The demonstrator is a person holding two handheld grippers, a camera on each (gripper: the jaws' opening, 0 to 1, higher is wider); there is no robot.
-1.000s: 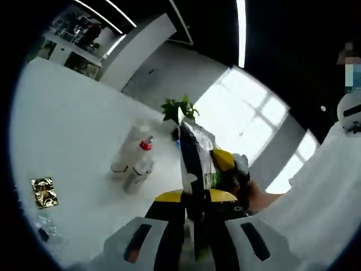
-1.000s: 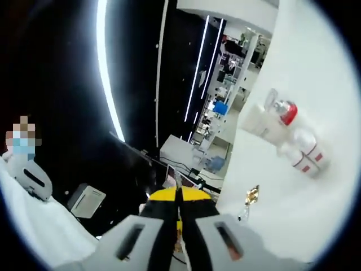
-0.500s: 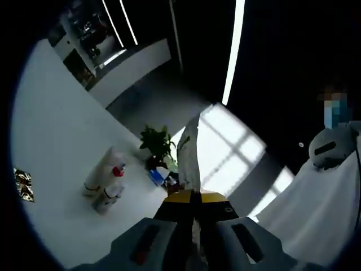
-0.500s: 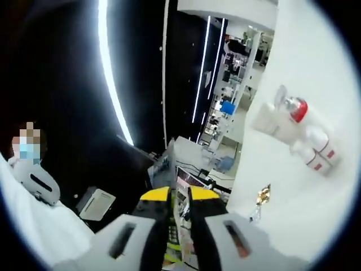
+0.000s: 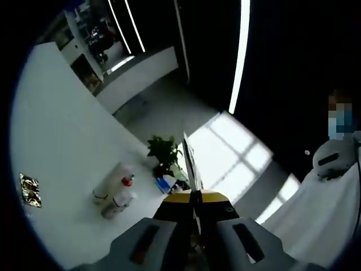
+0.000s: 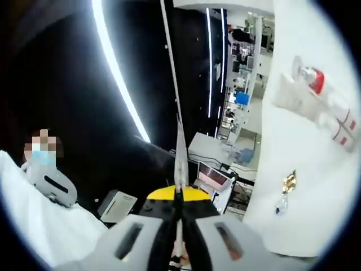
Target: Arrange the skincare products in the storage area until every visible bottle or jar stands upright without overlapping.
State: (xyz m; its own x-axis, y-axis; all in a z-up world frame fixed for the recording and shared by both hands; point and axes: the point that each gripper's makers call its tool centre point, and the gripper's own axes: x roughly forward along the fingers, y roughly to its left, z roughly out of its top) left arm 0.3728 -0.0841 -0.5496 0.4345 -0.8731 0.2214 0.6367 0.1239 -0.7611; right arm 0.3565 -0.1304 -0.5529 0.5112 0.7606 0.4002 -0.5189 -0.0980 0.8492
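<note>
In the left gripper view, the left tongs (image 5: 194, 199) are pressed together on a thin, flat packet (image 5: 190, 164), seen edge-on, which rises from between the yellow-tipped jaws as a narrow pale sliver. Beyond them, down and to the left, the white table (image 5: 51, 130) carries a small cluster of skincare products: a white bottle with a red cap (image 5: 123, 186), a second pale bottle (image 5: 113, 206) just beside it and touching or nearly so, and a larger pale tube (image 5: 107, 182) against them. Whether they stand or lie cannot be told from this tilted view. Well apart from the cluster, near the table's left side, lies a gold foil sachet (image 5: 30, 190). Just past the table edge are a green potted plant (image 5: 163, 151) and a small blue item (image 5: 166, 183). A person in white clothing (image 5: 321, 203) is at the right.

In the right gripper view, the right tongs (image 6: 178, 210) are likewise closed on a thin sheet-like packet (image 6: 180, 152) that stands up between the jaws as a slim blade. To the right, the white table (image 6: 304, 192) holds the same group: the red-capped bottle (image 6: 313, 76), the pale tube (image 6: 293, 99) and two small bottles with red labels (image 6: 344, 124) packed closely together. The gold sachet (image 6: 289, 182) lies apart from them, with a small clear item (image 6: 280, 204) just beside it. A person in white (image 6: 51, 220) is at the lower left.
</note>
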